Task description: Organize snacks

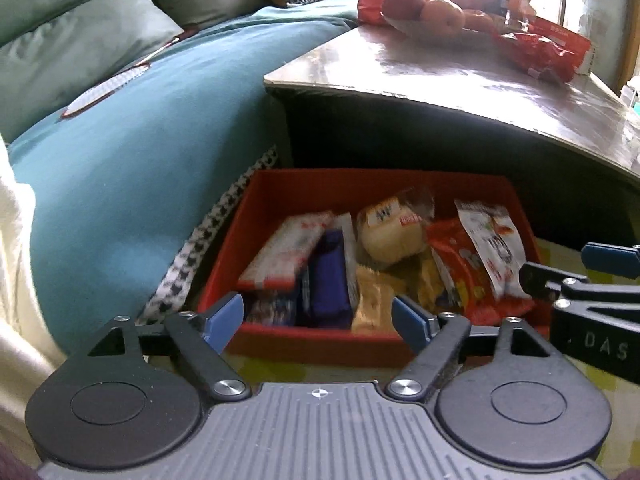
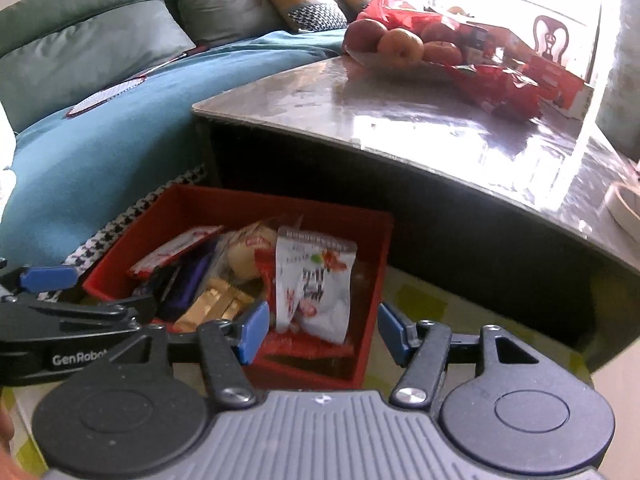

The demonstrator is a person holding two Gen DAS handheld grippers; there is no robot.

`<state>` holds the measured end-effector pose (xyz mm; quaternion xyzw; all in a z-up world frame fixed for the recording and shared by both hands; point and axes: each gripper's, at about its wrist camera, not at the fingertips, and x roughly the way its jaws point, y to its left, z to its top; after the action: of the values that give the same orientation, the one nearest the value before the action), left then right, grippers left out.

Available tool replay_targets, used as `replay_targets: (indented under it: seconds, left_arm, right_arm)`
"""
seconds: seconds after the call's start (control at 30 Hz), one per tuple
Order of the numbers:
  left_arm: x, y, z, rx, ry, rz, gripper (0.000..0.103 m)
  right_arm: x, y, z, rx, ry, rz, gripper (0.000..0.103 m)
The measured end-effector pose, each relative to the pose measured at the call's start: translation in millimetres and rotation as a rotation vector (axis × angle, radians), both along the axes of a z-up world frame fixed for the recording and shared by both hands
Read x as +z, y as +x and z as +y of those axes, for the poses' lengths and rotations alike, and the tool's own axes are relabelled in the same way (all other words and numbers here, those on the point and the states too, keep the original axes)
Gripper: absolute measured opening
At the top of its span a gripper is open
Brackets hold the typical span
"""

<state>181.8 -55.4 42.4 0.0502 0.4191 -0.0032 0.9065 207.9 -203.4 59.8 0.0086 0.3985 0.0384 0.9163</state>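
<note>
Beside sofa (image 1: 120, 160) | red box (image 1: 376, 186) under table (image 1: 440, 76) | both jaws open, empty

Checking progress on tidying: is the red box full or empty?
Partly full: the red box holds several wrapped snacks, including a white packet, below its rim.

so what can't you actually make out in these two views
- Red box: the lowest snacks, buried under the upper packets, both views.
- White packet: print too blurred to read, right wrist view.
- Table: far end washed out by window glare, both views.
- Fruit: the dish's rim blurred, left wrist view.
</note>
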Motion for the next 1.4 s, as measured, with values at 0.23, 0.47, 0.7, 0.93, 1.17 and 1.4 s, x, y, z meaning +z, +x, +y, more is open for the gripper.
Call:
replay_targets:
  seconds: [0.23, 0.47, 0.7, 0.93, 1.17, 1.4]
  left_arm:
    - [0.9, -38.0, 2.5, -0.008, -0.018, 0.014, 0.091]
    - [1.7, -71.5, 2.9, -0.024, -0.023, 0.015, 0.095]
    - [7.6, -91.4, 1.9, -0.024, -0.029, 0.0, 0.099]
    - [15.7, -105.4, -2.1, -0.021, 0.012, -0.055, 0.103]
    - [16.7, -108.5, -1.3, -0.023, 0.007, -0.068, 0.103]
    - [19.5, -111.0, -0.4, -0.018, 0.004, -0.088, 0.103]
  right_arm:
    - [-2.5, -42.0, 2.3, -0.015, 0.008, 0.038, 0.062]
    - [0.9, -77.0, 1.3, -0.028, 0.033, 0.038, 0.062]
    - [7.7, -100.5, -2.3, -0.045, 0.053, 0.025, 0.062]
    - [12.7, -111.3, -4.7, -0.049, 0.063, 0.009, 0.063]
    - [13.0, -112.9, -5.5, -0.047, 0.067, 0.007, 0.063]
    - [14.5, -115.6, -5.0, -0.041, 0.071, 0.002, 0.066]
